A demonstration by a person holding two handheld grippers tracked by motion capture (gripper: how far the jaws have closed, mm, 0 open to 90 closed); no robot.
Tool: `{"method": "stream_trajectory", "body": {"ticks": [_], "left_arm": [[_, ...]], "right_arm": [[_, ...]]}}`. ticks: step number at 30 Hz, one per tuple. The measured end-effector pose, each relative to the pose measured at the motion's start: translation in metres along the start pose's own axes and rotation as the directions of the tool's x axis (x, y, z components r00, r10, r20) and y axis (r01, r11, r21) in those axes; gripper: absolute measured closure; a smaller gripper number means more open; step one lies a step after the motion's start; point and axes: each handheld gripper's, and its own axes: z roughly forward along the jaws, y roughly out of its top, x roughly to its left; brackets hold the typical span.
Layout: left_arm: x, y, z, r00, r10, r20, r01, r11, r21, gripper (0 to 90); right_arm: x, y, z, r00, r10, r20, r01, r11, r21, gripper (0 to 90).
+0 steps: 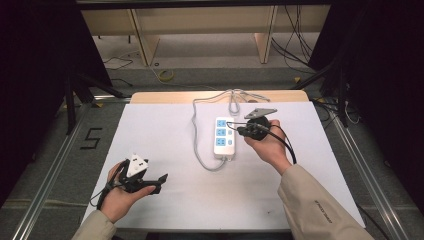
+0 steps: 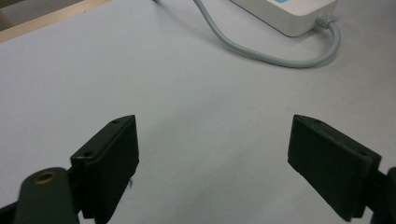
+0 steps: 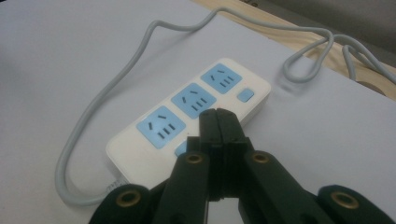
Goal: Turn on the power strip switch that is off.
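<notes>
Power strip (image 1: 224, 138) beside closed right tongs (image 3: 218, 122)

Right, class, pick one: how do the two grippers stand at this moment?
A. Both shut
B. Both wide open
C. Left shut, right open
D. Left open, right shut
D: the left gripper has its jaws spread wide over bare table, while the right gripper has its jaws pressed together with nothing between them, over the power strip.

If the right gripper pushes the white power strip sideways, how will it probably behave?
The power strip looks rigid and lies flat, so it would probably slide, not tip. Its grey cable curves loosely, so it likely bends and drags. The closed right gripper could push, not grasp.
</notes>
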Motion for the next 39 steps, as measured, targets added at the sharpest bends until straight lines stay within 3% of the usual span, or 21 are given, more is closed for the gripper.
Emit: {"method": "stream_trajectory", "body": {"ticks": [39], "left_arm": [[0.000,0.000,0.000,1.0000,-0.004,0.001,0.004,1.0000,-0.002,16.1]], "right_arm": [[-0.003,0.015,0.030,1.0000,-0.006,-0.005,0.006,0.997,0.075,90.0]]}}
